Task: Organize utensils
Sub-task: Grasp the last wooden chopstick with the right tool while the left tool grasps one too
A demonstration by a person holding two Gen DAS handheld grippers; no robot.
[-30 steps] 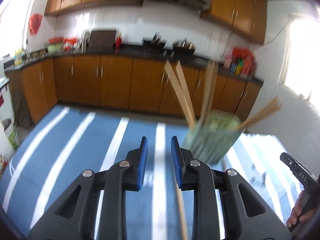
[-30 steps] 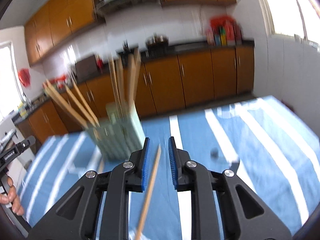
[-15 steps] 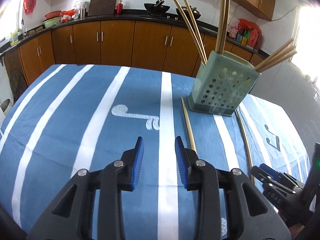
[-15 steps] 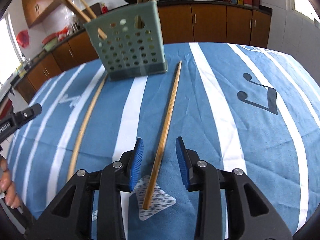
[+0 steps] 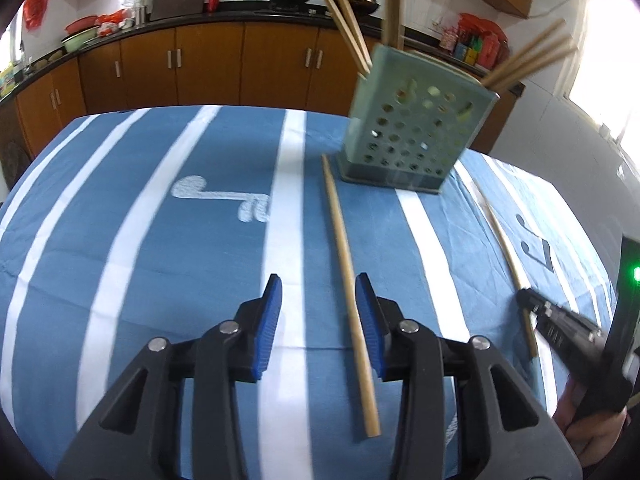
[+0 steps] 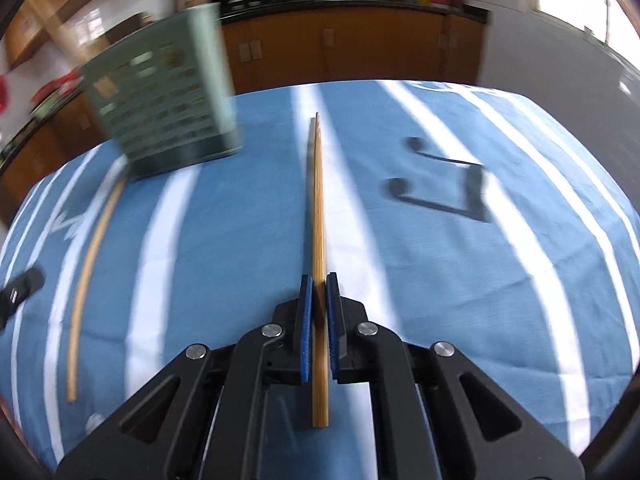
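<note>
Right gripper is closing its blue pads on a chopstick, which is pointing forward along the fingers, over the striped blue cloth. The far tip of this chopstick is reaching to the right of the green holder, near its base. I cannot tell if the chopstick is touching the cloth or is lifted a little.

Left gripper is hovering low over the cloth with its jaws standing wide apart and gripping nothing. A second chopstick is lying flat on the cloth; its far end is nearly touching the left front corner of the holder, and its near part is passing between the pads, close to the right one.

More chopsticks are standing tilted inside the holder, leaning out to both sides. The holder is standing on the cloth, and in the right view it is blurred. The gripper holding the first chopstick is showing in the left view, right of the holder and nearer to the camera.
</note>
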